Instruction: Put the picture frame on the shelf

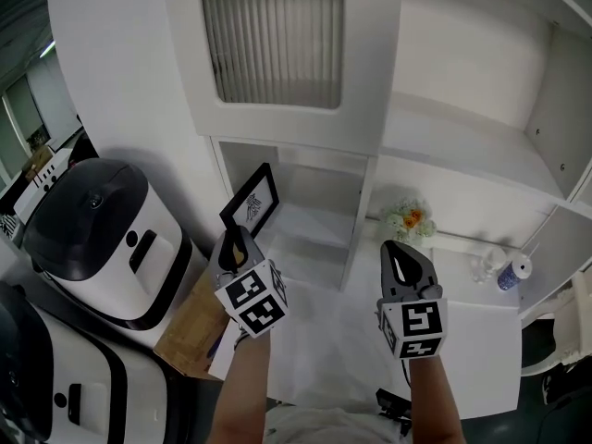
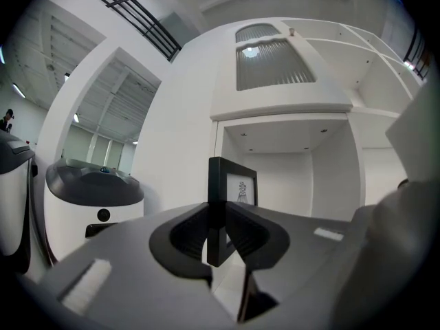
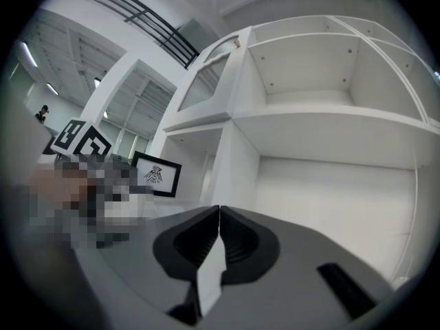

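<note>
A black picture frame (image 1: pixel 252 200) with a small drawing on white stands upright, pinched at its lower edge by my left gripper (image 1: pixel 238 246). It is held in front of the open lower compartment of the white shelf (image 1: pixel 319 234). In the left gripper view the frame (image 2: pixel 232 188) rises edge-on between the jaws, with my left gripper (image 2: pixel 218 227) shut on it. My right gripper (image 1: pixel 400 259) hovers to the right over the white counter, shut and empty. The right gripper view shows its closed gripper (image 3: pixel 219 215) and the frame (image 3: pixel 157 174) off to the left.
A cabinet with a ribbed glass door (image 1: pixel 273 35) sits above the compartment. White-and-black appliances (image 1: pixel 97 239) stand at the left beside a brown board (image 1: pixel 192 326). A small bunch of flowers (image 1: pixel 410 218) and a blue-capped bottle (image 1: pixel 511 273) rest on the counter (image 1: pixel 472 340).
</note>
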`<state>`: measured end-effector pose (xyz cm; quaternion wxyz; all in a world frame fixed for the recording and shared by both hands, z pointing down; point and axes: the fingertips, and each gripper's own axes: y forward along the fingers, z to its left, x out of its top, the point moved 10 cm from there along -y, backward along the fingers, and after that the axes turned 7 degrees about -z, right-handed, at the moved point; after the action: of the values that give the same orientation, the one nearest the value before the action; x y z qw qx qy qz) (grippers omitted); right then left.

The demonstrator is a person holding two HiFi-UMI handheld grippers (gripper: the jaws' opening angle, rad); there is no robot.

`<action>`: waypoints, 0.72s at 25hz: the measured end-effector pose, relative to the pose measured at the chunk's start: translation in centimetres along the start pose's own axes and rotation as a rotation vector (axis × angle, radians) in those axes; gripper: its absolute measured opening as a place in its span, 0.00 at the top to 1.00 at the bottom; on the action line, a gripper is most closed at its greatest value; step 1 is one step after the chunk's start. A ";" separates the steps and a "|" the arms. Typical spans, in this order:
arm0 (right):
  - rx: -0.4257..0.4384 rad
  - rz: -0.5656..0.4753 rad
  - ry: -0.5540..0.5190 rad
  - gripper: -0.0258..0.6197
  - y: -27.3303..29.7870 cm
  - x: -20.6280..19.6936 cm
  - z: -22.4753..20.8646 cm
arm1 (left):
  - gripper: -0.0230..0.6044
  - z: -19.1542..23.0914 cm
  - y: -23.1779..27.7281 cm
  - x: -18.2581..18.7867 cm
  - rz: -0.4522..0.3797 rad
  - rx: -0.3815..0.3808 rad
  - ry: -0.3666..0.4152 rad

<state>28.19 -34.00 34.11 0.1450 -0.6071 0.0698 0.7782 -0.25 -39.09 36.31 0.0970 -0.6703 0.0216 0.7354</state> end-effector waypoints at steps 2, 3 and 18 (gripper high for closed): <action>0.002 0.008 -0.004 0.95 0.5 -0.3 0.0 | 0.84 0.1 0.7 -0.5 0.009 0.011 -0.008; 0.003 0.011 -0.005 0.95 0.8 -0.5 -0.1 | 0.84 0.1 1.0 -0.7 0.015 0.018 -0.015; 0.008 0.067 0.001 0.95 2.6 -2.9 -0.2 | 0.84 -0.4 5.6 -3.2 0.048 0.084 -0.099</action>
<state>28.18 -36.95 36.73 0.1214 -0.6042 0.0931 0.7820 -0.55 -45.02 38.90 0.1085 -0.6278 0.0637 0.7681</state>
